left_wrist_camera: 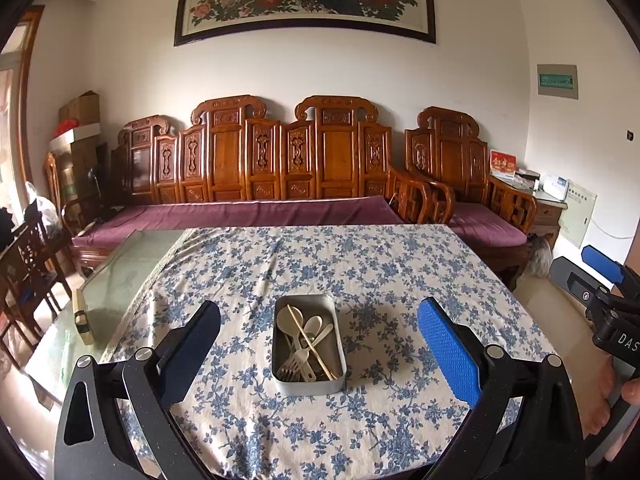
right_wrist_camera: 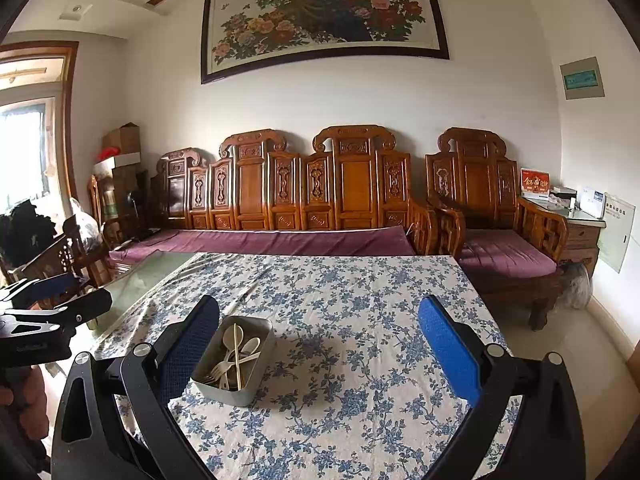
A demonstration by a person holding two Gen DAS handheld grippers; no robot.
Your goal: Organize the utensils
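Metal tin (left_wrist_camera: 308, 380) w/ spoons, forks, chopsticks sitting between left gripper (left_wrist_camera: 319, 350) tips; right gripper (right_wrist_camera: 319, 350) hovering beside; both spread, holding nothing. Sorted or unsorted: can't tell.

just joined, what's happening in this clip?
A person holds a two-finger gripper in each hand over a table with a blue floral cloth. Both the left gripper and right gripper are open and hold nothing. A metal tin sits on the cloth with pale spoons, forks and a chopstick piled loosely inside. Nothing is gripped at this moment.
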